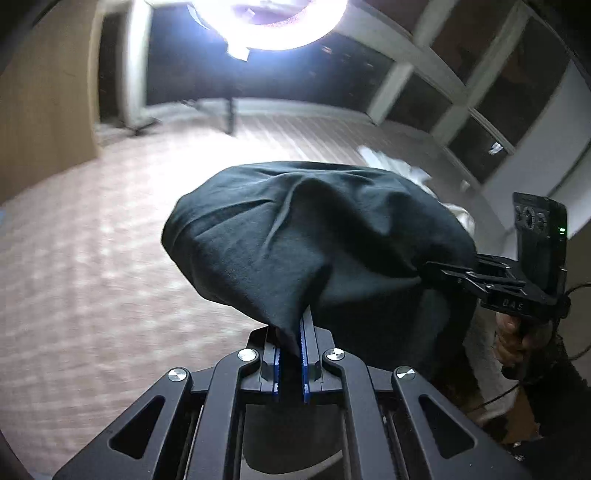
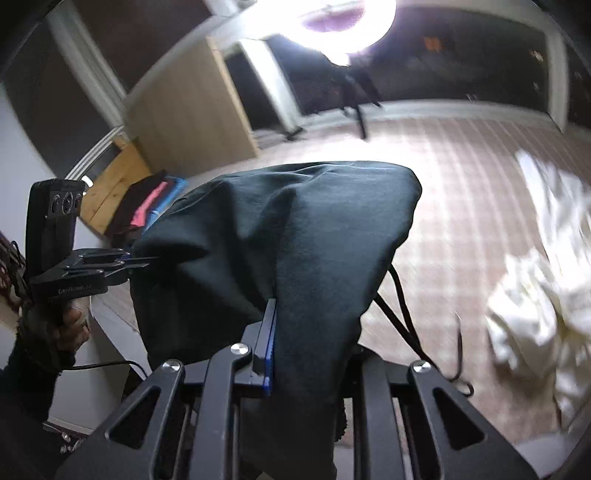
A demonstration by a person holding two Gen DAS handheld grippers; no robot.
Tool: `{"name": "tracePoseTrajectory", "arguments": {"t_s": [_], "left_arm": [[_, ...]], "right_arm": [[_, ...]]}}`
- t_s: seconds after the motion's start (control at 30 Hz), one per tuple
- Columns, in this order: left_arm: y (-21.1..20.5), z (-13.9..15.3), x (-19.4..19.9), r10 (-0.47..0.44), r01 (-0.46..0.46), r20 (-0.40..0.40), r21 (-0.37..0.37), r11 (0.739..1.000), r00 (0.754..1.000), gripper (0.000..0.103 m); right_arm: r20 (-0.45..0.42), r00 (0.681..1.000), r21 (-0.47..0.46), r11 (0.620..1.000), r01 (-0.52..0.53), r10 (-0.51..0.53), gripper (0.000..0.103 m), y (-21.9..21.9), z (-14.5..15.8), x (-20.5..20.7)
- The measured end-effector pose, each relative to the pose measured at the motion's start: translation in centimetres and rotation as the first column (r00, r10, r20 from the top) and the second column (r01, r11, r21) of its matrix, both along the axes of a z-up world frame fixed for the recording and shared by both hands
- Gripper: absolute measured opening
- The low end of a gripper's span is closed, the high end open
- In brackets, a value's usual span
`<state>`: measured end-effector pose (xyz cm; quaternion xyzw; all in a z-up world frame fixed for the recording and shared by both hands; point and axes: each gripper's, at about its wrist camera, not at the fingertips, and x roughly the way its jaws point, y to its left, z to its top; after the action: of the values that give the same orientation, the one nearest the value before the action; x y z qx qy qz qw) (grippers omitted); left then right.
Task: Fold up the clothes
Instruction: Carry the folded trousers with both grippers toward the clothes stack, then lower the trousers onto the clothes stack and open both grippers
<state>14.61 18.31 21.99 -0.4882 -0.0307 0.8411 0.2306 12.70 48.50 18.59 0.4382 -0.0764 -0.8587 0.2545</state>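
Observation:
A dark green garment [image 1: 295, 240] hangs stretched in the air between both grippers, above a checked tablecloth [image 1: 92, 258]. My left gripper [image 1: 291, 332] is shut on one edge of it, the cloth pinched between the blue pads. My right gripper [image 1: 436, 267] shows at the right of the left wrist view, shut on the other edge. In the right wrist view the garment [image 2: 280, 236] drapes over my right gripper [image 2: 291, 325] and hides its right finger; a black drawstring [image 2: 402, 317] dangles from it. The left gripper [image 2: 142, 262] grips the cloth at the left.
A pile of white clothes [image 2: 543, 266] lies on the table at the right. Pink and black folded clothes [image 2: 147, 206] sit on a wooden stand at the left. A bright ring lamp [image 1: 273, 22] glares above the far table edge. Shelving [image 1: 461, 92] lines the right wall.

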Motion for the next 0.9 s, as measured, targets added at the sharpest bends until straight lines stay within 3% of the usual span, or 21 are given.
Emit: {"name": "tracePoseTrajectory", "arguments": {"t_s": [0.3, 0.47, 0.67, 0.9], "left_arm": [[-14.4, 2.5, 1.5, 0.188, -0.197, -0.111, -0.079, 0.977, 0.976, 0.007], [-23.2, 3.7, 0.1, 0.217, -0.236, -0.157, -0.114, 0.965, 0.963, 0.007], [-33.9, 5.2, -1.9, 0.241, -0.277, -0.212, -0.157, 0.948, 0.947, 0.007], [-46.9, 6.6, -4.7, 0.266, -0.326, -0.254, -0.233, 0.916, 0.93, 0.007]], "right_arm": [[-0.114, 0.978, 0.029, 0.984, -0.173, 0.175, 0.017, -15.2, 4.0, -2.8], [-0.157, 0.958, 0.048, 0.971, -0.233, 0.238, 0.017, -25.3, 5.6, -3.9], [-0.181, 0.957, 0.04, 0.974, -0.225, 0.228, 0.017, -37.9, 7.3, -5.8], [-0.172, 0.958, 0.015, 0.973, -0.229, 0.229, 0.017, -50.1, 6.8, -9.3]]}}
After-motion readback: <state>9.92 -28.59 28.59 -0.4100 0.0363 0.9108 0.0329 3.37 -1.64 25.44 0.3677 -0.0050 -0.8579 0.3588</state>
